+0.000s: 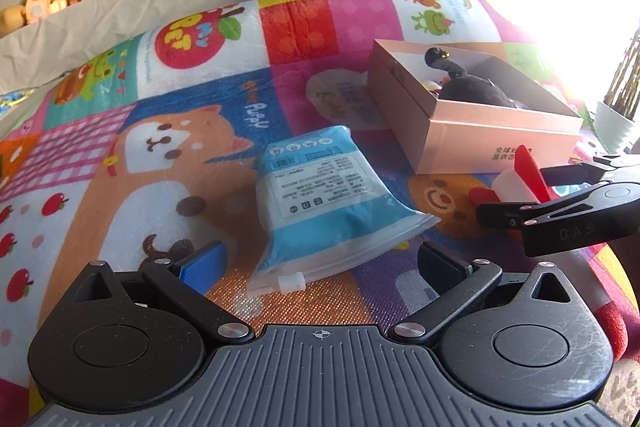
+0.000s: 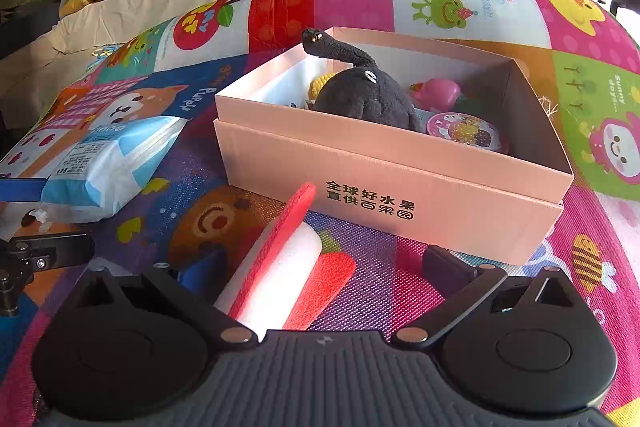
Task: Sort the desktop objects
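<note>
Mid-sort — right gripper (image 2: 320, 267) fingers spread around red-white foam piece (image 2: 280, 275) before pink box (image 2: 400, 203), not yet clamped; left gripper (image 1: 320, 263) open facing blue pouch (image 1: 320, 203) on mat — next: squeeze, lift into box.

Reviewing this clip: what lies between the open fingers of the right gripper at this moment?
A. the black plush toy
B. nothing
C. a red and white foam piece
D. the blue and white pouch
C: in the right wrist view the red and white foam piece lies on the mat between the spread fingers of the right gripper, in front of the pink box; the pouch lies off to the left.
</note>
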`<state>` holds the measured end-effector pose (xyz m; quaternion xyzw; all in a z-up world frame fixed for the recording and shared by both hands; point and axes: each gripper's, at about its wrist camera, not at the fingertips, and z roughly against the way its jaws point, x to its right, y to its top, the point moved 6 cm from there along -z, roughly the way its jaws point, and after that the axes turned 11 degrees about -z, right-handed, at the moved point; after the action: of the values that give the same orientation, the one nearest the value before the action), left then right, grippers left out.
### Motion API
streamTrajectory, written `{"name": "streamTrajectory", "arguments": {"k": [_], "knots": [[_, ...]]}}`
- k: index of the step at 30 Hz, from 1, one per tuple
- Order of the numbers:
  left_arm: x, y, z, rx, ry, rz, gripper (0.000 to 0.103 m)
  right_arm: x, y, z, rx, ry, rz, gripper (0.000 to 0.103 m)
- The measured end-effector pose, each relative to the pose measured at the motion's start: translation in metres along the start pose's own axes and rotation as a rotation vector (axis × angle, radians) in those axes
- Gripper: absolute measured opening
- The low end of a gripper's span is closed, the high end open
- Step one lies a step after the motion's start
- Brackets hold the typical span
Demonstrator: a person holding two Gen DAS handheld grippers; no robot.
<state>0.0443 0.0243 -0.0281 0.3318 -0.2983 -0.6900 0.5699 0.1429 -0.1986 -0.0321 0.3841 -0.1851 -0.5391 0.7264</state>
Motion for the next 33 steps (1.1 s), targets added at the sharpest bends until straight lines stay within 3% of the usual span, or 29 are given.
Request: {"name": "streamTrajectory", "arguments": {"k": [33], "knots": [[-0.0031,-0.0004,-0.0022,-0.004,-0.025,0.028,0.103,0.0001,0.0001,0.0000,0.000,0.000,0.000,0.103]]}}
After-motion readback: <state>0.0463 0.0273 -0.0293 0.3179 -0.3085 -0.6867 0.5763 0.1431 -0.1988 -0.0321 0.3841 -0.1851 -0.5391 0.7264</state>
